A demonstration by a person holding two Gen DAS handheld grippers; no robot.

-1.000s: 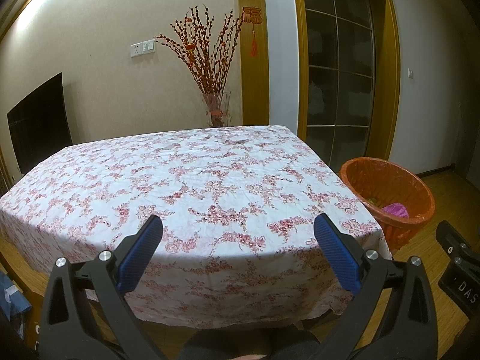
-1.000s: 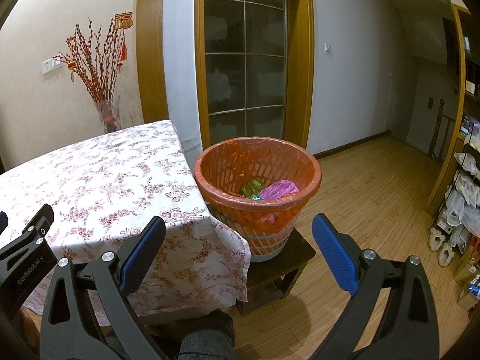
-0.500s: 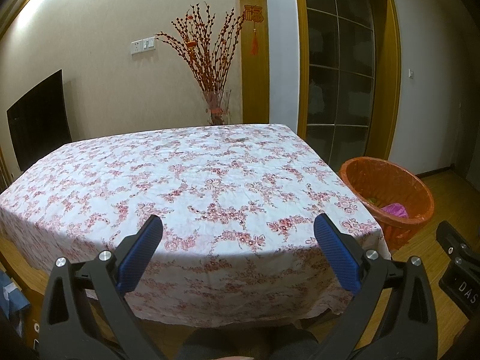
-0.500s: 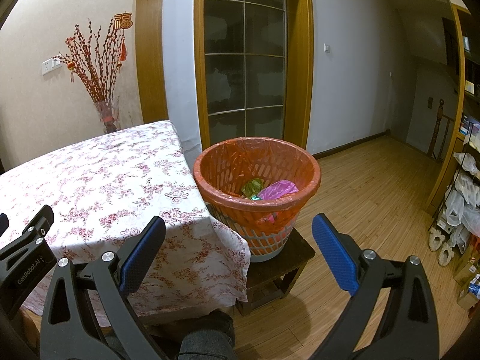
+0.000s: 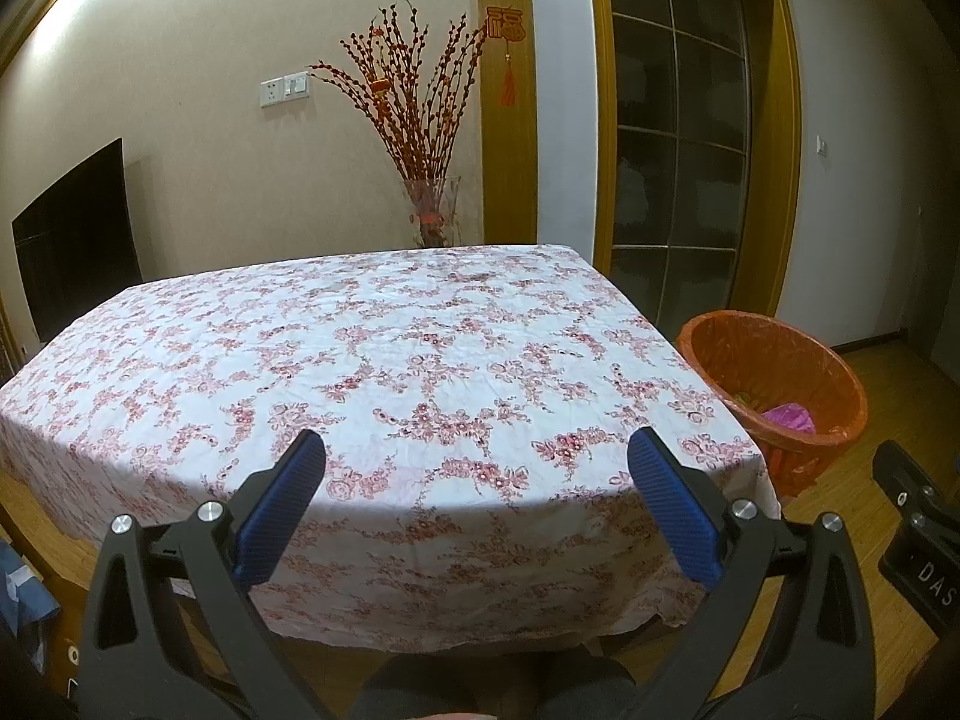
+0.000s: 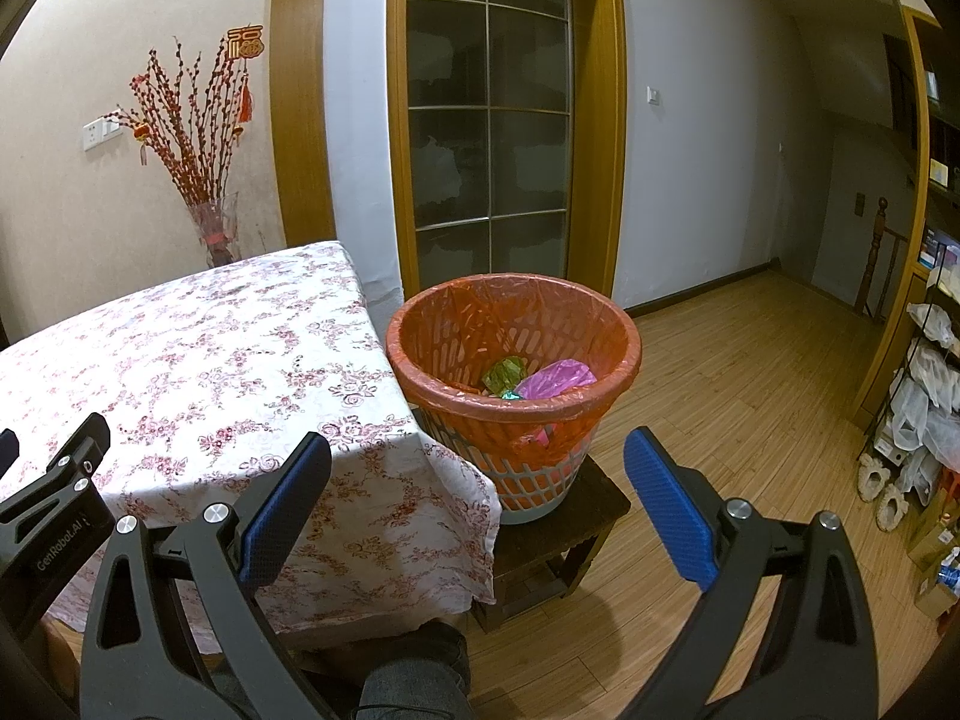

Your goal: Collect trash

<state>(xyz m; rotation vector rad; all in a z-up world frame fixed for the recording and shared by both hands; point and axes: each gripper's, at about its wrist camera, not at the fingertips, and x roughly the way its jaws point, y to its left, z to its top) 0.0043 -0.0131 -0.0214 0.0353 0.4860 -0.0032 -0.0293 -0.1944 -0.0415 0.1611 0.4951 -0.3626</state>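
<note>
A trash basket (image 6: 516,354) lined with an orange bag stands on a low dark stool (image 6: 558,534) at the table's right side. Pink (image 6: 555,378) and green (image 6: 504,373) wrappers lie inside it. It also shows in the left wrist view (image 5: 780,384). My left gripper (image 5: 477,501) is open and empty, held before the near edge of the table (image 5: 360,360), which has a floral cloth. My right gripper (image 6: 477,501) is open and empty, short of the basket. No trash shows on the cloth.
A glass vase of red branches (image 5: 429,222) stands behind the table's far edge. A dark TV (image 5: 72,234) hangs on the left wall. Glass-panel doors (image 6: 489,138) are behind the basket. Shelves with bags and boxes (image 6: 924,420) line the right wall on wooden floor.
The left wrist view has shifted slightly, the table sitting a little higher in frame. The right gripper and basket have not visibly moved. Both grippers stay open.
</note>
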